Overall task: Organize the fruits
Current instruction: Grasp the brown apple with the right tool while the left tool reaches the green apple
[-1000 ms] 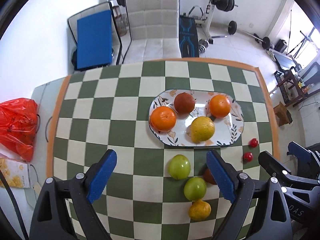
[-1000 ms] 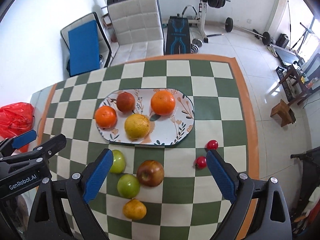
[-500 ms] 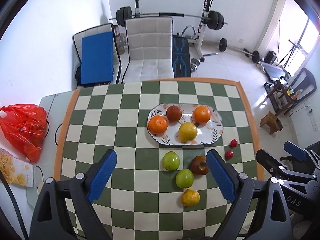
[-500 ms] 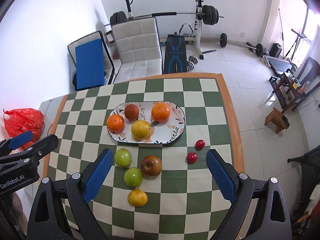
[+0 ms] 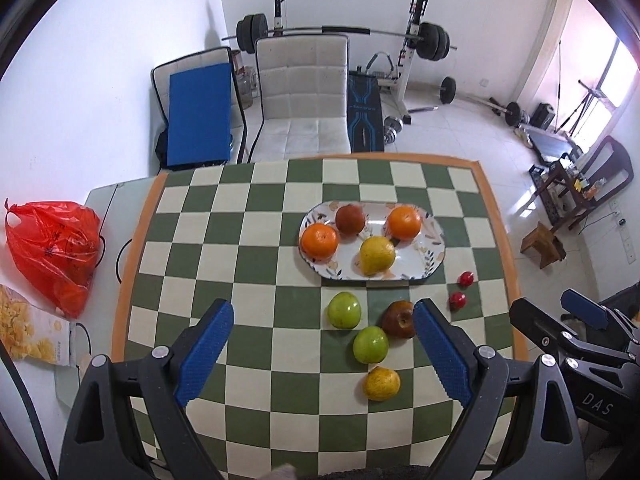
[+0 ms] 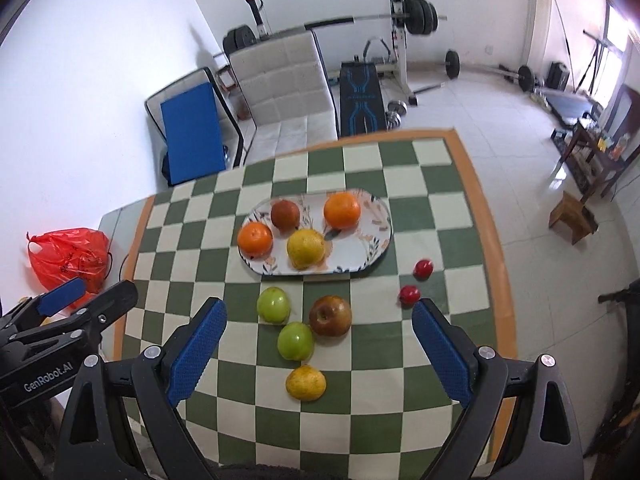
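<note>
An oval floral plate (image 5: 434, 254) (image 6: 378, 236) on the green checked table holds two oranges (image 5: 319, 240) (image 5: 404, 222), a dark red-brown fruit (image 5: 350, 219) and a yellow fruit (image 5: 376, 255). In front of the plate lie two green apples (image 6: 273, 305) (image 6: 295, 341), a brown-red apple (image 6: 330, 316), a small yellow citrus (image 6: 305, 382) and two small red fruits (image 6: 423, 268) (image 6: 409, 293). My left gripper (image 5: 323, 348) is open, high above the table's near side. My right gripper (image 6: 319, 346) is open too, raised over the loose fruits with nothing held.
A red plastic bag (image 5: 52, 248) and a snack box (image 5: 32, 332) lie off the table's left edge. Behind the table stand a white padded chair (image 5: 304, 100), a blue mat (image 5: 200, 114) and a weight bench (image 5: 364, 108). A wooden stool (image 5: 544, 242) stands at right.
Both grippers have pulled back and risen away from the table, so the plate and fruits look smaller and farther. No fruit has moved; both grippers stay open.
</note>
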Tool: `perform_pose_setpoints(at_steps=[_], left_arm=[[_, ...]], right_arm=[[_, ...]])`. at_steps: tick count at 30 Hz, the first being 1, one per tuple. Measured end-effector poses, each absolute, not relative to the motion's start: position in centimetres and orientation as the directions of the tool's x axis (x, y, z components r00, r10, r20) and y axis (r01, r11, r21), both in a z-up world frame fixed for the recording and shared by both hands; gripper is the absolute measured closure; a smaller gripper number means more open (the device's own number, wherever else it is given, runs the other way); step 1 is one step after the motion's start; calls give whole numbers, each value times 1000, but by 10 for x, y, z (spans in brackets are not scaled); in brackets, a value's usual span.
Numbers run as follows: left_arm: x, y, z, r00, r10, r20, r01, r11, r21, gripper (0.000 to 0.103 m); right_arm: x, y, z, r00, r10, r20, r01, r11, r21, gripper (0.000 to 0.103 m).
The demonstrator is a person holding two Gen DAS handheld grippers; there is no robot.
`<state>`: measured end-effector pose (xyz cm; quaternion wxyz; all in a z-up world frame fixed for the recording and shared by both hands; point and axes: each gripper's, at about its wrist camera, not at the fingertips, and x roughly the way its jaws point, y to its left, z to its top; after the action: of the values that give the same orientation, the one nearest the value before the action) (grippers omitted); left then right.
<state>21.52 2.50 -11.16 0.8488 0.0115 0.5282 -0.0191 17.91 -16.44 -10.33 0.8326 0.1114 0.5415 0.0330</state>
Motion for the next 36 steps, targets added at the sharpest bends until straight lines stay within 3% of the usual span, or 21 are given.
perform_pose_setpoints(at_steps=[4, 15, 17, 28, 30, 32, 33, 36], left_arm=[[229, 27, -151, 382, 65, -922, 23, 997, 80, 3], [270, 51, -272, 93, 140, -986, -87, 987, 132, 3], [276, 50, -288, 47, 129, -990, -91, 988, 125, 3], [320, 2, -375, -138, 9, -990, 4, 1000, 9, 4], [322, -6, -383, -141, 10, -990, 42, 999, 4, 15], [322, -12, -390, -153, -3, -988, 71, 997, -14, 44], [320, -14, -391, -157, -38, -987, 66, 997, -48, 50], [311, -16, -387, -126, 11, -992, 91, 996, -1, 51]], right_arm=[[200, -169, -172, 291, 253, -923, 116, 948, 296, 7], [252, -144, -352, 3, 279, -960, 176, 945, 275, 25], [256, -139, -368, -26, 277, -961, 164, 949, 269, 34], [226, -184, -373, -56, 291, -955, 199, 941, 275, 35], [223, -193, -376, -60, 298, -953, 215, 936, 279, 35], [222, -199, -380, -61, 309, -949, 235, 929, 287, 35], [222, -201, -384, -67, 315, -947, 240, 926, 292, 35], [226, -206, -390, -79, 341, -937, 260, 914, 311, 34]])
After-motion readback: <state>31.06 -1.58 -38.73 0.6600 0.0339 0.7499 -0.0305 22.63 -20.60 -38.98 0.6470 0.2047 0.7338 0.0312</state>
